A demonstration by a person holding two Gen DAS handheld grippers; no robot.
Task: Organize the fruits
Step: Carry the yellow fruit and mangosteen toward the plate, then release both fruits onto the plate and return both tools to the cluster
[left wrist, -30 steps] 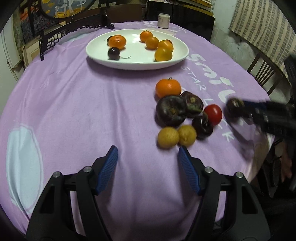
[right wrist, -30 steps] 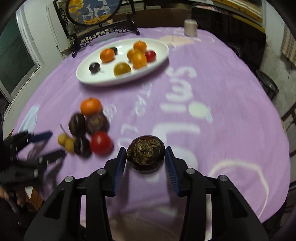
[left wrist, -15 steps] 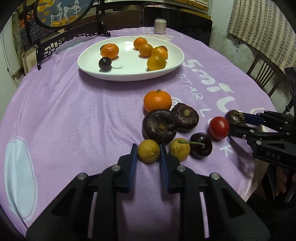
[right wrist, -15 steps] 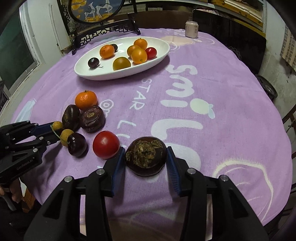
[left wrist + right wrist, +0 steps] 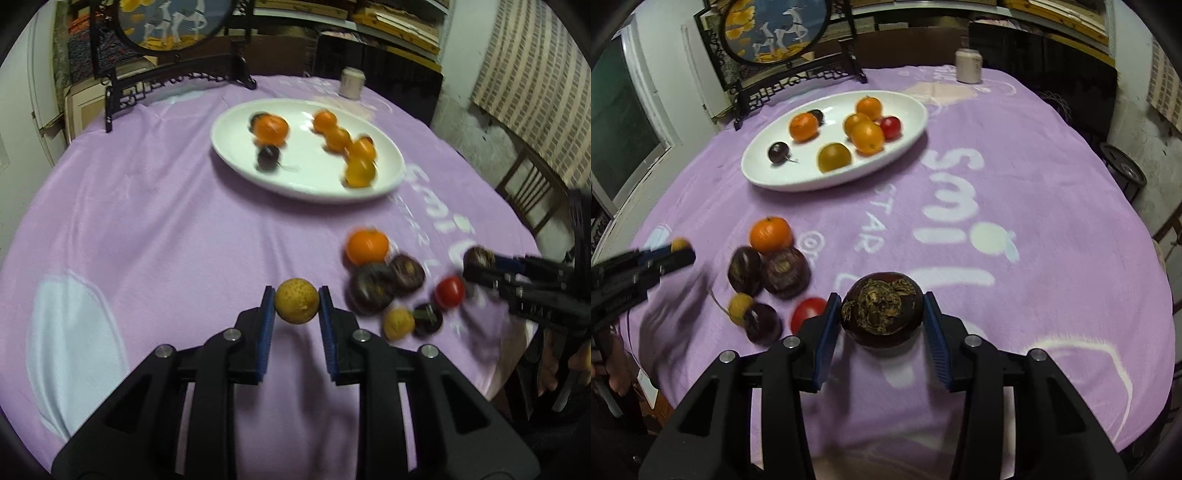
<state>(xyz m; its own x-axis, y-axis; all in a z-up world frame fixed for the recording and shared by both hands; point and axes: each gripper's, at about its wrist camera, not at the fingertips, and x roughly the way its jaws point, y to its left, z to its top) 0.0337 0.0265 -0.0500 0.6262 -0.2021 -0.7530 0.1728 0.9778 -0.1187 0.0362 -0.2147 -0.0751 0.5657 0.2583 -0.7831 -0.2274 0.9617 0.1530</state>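
Fruits are held in both grippers, a yellow longan (image 5: 296,301) clamped in the left gripper (image 5: 296,306) and a dark mangosteen (image 5: 882,309) in the right gripper (image 5: 882,317), while the white plate (image 5: 236,155) is seen ahead across the purple cloth (image 5: 166,240), apparently nearer the left.

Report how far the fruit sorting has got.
Done: several fruits lie on the white plate. In hand: left claw grips a yellow fruit; right claw brackets a dark fruit. Left: the orange, tomato and others on the cloth.
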